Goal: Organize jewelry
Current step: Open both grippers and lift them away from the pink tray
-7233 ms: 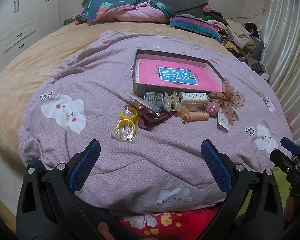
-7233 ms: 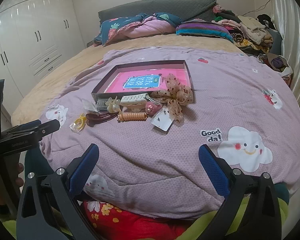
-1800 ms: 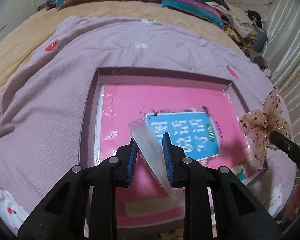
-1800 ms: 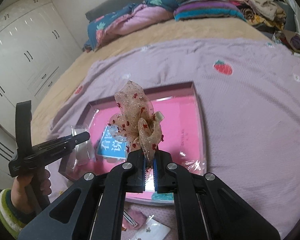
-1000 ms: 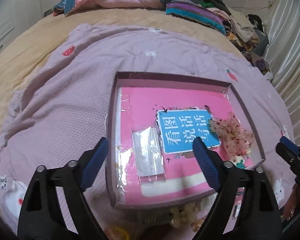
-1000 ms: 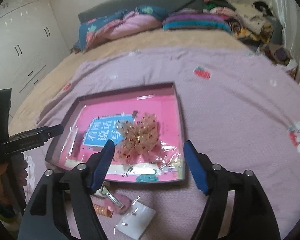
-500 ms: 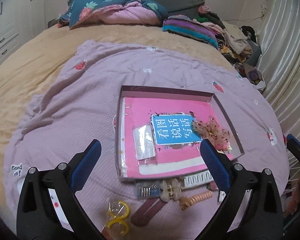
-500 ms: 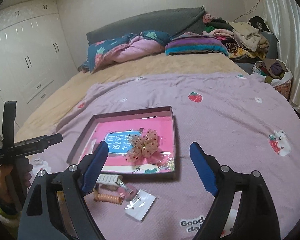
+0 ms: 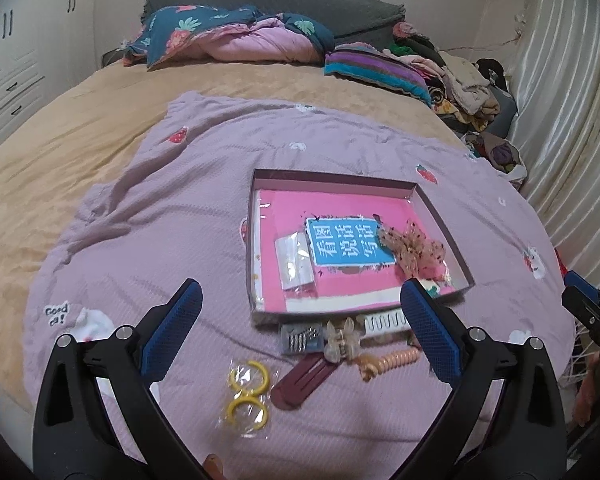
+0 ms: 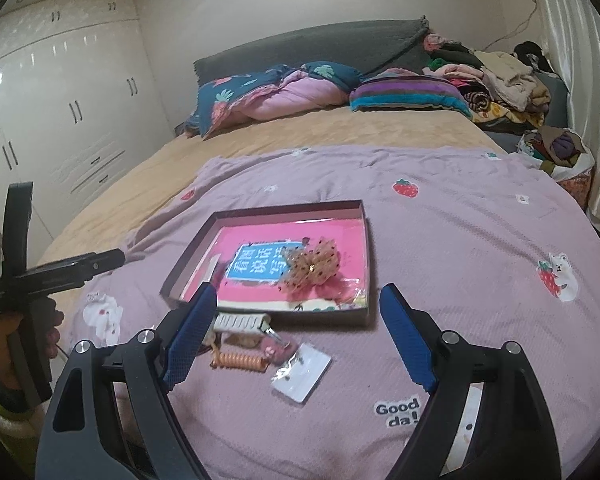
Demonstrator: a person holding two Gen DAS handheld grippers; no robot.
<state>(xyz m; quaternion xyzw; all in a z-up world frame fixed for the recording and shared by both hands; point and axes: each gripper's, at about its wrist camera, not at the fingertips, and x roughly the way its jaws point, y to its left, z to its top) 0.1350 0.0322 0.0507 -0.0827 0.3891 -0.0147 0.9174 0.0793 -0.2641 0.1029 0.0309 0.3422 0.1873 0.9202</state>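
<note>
Bed [image 9: 100, 152] with quilt [image 9: 148, 216]; box [image 9: 440, 216] ahead of both grippers holds book [image 9: 340, 208], bow [image 9: 414, 250], packet [image 9: 294, 260]. Left gripper [image 9: 300, 330] and right gripper [image 10: 294, 334] spread, empty. Loose clips [image 9: 342, 340], coil [image 10: 238, 360], rings [image 9: 248, 392] lie beneath; soft quilt risks snagging or missed grasps.

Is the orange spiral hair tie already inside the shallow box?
No: the orange spiral hair tie lies on the purple quilt in front of the shallow box, outside its near wall.
</note>
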